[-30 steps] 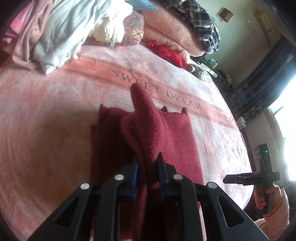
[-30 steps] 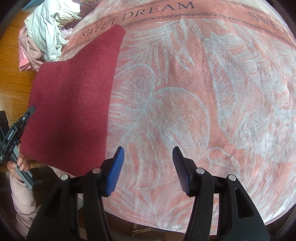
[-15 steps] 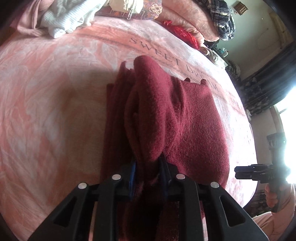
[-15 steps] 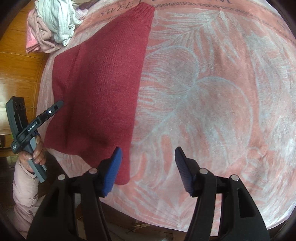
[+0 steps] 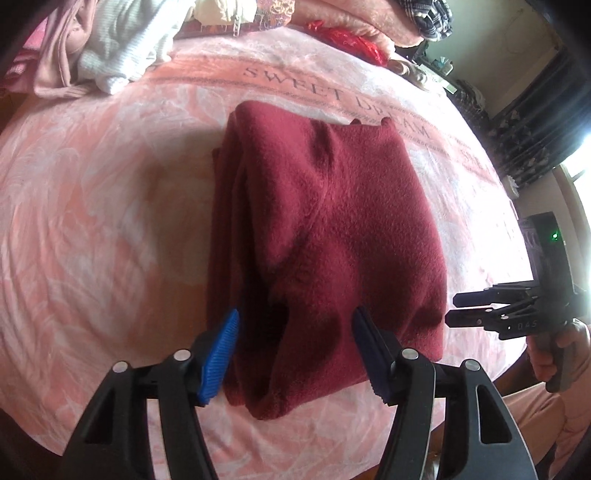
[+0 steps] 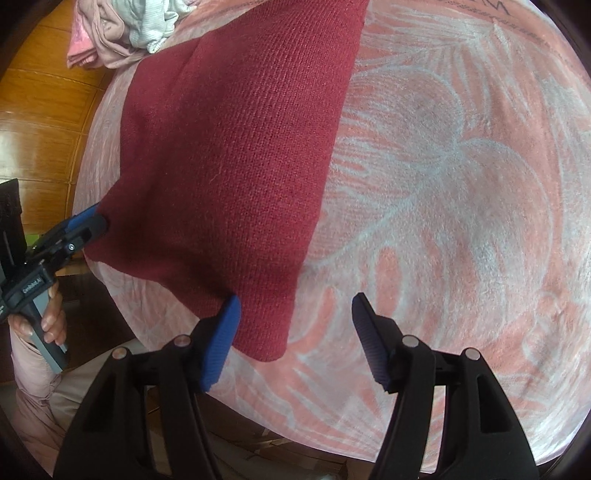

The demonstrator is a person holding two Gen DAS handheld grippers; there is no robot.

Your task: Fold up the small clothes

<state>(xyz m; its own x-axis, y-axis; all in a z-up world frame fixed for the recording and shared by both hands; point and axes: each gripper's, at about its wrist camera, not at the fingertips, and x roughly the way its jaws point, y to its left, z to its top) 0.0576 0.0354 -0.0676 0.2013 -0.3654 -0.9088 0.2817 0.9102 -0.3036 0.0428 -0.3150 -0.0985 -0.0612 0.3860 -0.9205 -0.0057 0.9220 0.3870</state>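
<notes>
A dark red knit garment (image 5: pixel 325 236) lies folded on the pink "SWEET DREAM" blanket (image 5: pixel 92 221); it also shows in the right wrist view (image 6: pixel 236 147). My left gripper (image 5: pixel 295 350) is open, its jaws spread either side of the garment's near edge, holding nothing. It appears in the right wrist view (image 6: pixel 79 225) at the garment's left corner. My right gripper (image 6: pixel 295 328) is open, hovering over the garment's near right corner. It shows in the left wrist view (image 5: pixel 495 310) off the garment's right side.
A heap of pale and pink clothes (image 5: pixel 107 48) lies at the far left of the bed, also in the right wrist view (image 6: pixel 122 33). Pillows and a plaid cloth (image 5: pixel 424 18) are at the back. A wooden floor (image 6: pixel 40 122) lies beyond the bed edge.
My left gripper has opened and let go of the red garment, which now lies folded flat. My right gripper has moved left over the garment's near corner.
</notes>
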